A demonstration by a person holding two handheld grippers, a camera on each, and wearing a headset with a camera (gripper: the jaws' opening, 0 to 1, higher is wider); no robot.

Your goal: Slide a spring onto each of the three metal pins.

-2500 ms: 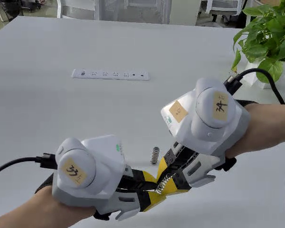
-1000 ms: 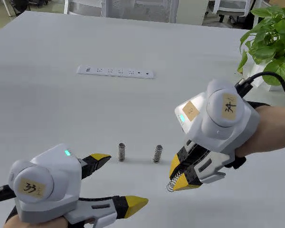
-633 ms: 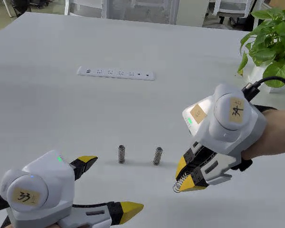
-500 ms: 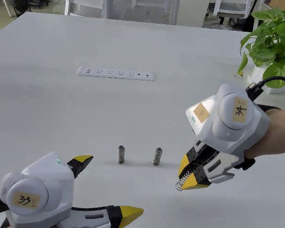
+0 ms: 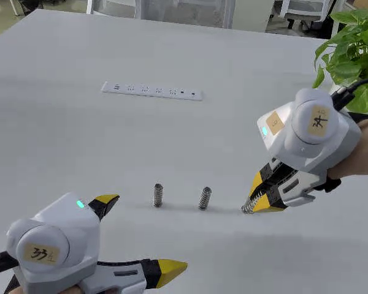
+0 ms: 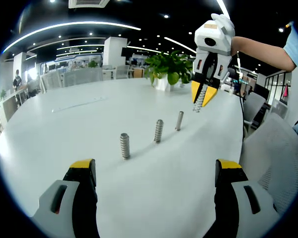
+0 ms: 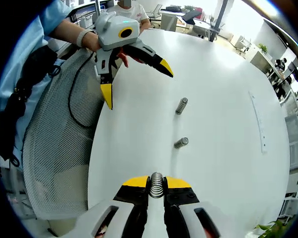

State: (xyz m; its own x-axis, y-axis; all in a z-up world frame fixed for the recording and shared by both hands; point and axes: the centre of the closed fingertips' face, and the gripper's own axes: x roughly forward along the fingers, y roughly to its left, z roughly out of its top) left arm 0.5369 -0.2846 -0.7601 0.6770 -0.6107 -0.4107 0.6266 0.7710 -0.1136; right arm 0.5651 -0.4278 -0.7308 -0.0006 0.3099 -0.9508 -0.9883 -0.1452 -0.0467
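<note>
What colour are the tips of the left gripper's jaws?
Yellow, with black behind them, on the left gripper; it shows best in the left gripper view.

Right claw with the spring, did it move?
Yes. The right claw with its spring shifted right, away from the nearer sprung pin.

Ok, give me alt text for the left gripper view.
The right gripper holds a spring near a bare metal pin on a white table. Two spring-covered pins stand in line beside it, and the left gripper has its jaws open.
</note>
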